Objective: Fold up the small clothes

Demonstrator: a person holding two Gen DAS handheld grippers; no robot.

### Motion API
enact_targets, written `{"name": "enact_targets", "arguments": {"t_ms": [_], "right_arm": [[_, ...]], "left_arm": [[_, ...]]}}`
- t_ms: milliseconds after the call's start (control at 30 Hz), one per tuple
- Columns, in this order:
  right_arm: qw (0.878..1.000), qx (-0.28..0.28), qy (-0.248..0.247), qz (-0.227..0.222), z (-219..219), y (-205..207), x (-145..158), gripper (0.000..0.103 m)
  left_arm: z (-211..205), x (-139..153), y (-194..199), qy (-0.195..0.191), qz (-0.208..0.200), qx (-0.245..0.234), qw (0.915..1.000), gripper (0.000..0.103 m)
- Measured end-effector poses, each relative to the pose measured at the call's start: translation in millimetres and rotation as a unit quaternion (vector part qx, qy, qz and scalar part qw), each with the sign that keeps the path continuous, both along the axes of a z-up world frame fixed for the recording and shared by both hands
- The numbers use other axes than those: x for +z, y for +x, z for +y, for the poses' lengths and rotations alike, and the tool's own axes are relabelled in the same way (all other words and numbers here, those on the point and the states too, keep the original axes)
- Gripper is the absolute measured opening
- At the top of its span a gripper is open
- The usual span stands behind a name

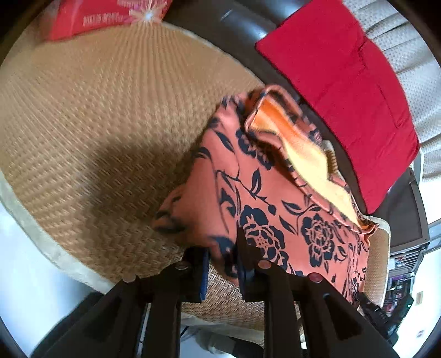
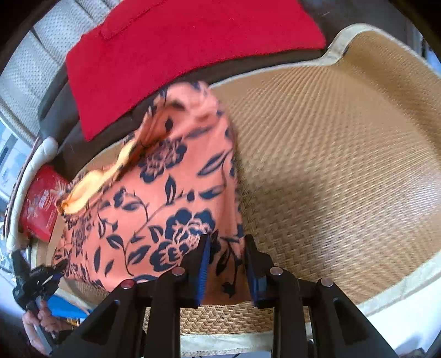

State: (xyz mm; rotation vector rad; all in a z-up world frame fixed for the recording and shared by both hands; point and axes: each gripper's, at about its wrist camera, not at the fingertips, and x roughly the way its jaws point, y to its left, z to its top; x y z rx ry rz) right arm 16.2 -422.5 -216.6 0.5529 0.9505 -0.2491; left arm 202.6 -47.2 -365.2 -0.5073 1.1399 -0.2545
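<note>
An orange garment [image 1: 275, 198] printed with dark blue flowers and lined in yellow lies partly lifted over a woven straw mat [image 1: 96, 124]. At the bottom of the left wrist view, my left gripper [image 1: 223, 264] is shut on the garment's near edge, with bunched cloth between its blue pads. The right wrist view shows the same garment [image 2: 165, 192] spreading left, away from my right gripper [image 2: 227, 264], which is shut on another part of its edge. The left gripper [image 2: 59, 268] also shows small at the lower left, on the garment's far corner, with a person's hand [image 2: 35, 327] holding it.
A red cushion [image 1: 344, 91] lies on dark upholstery just beyond the garment. A red printed packet [image 1: 104, 16] sits at the mat's far corner. The mat [image 2: 344, 165] has a pale cloth border [image 2: 399, 286], and white floor shows past it.
</note>
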Motion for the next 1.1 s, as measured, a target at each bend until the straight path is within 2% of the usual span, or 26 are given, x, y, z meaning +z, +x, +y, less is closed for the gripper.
{"name": "enact_targets", "arguments": {"t_ms": [67,133,233,300,333,433,533,600,633,667,700,867,1000,1100], "right_arm": [[0.999,-0.03,-0.027,-0.034,-6,-15,23,0.028],[0.997,-0.032,-0.029,-0.069,-9,-21,37,0.028],[0.994,0.001,0.015,-0.11,-1,-14,45,0.028],[0.991,0.036,0.043,-0.12,16,-3,42,0.028],[0.99,0.054,0.052,-0.121,24,2,40,0.028],[0.986,0.104,0.063,-0.111,51,29,30,0.028],[0.981,0.143,0.071,-0.106,75,58,17,0.028],[0.976,0.17,0.097,-0.096,86,73,3,0.028],[0.973,0.186,0.114,-0.073,92,83,-9,0.028],[0.973,0.196,0.115,-0.031,100,93,-26,0.029],[0.975,0.195,0.102,-0.009,105,99,-36,0.027],[0.976,0.171,0.125,-0.051,90,100,-20,0.028],[0.978,0.158,0.127,-0.05,82,113,-23,0.028],[0.979,0.163,0.121,-0.035,78,124,-30,0.028]], "left_arm": [[24,20,-12,0.015,-0.026,0.003,0.9996,0.018],[25,36,-23,0.049,-0.062,0.0,0.9969,0.018],[28,56,-36,0.102,-0.122,-0.001,0.9872,0.018],[19,66,-37,0.114,-0.155,-0.01,0.9813,0.018],[9,68,-34,0.112,-0.159,-0.021,0.9807,0.018],[-17,54,-20,0.112,-0.129,-0.079,0.9821,0.018],[-47,24,-5,0.12,-0.085,-0.134,0.9801,0.018],[-62,-2,4,0.127,-0.048,-0.166,0.9767,0.018],[-68,-10,7,0.143,-0.047,-0.174,0.973,0.018],[-71,-12,9,0.158,-0.053,-0.18,0.9695,0.019],[-71,-11,13,0.16,-0.052,-0.181,0.969,0.019],[-56,-2,21,0.128,-0.039,-0.161,0.9779,0.019],[-68,4,42,0.156,-0.048,-0.173,0.9713,0.019],[-81,3,65,0.175,-0.032,-0.188,0.9659,0.02]]}}
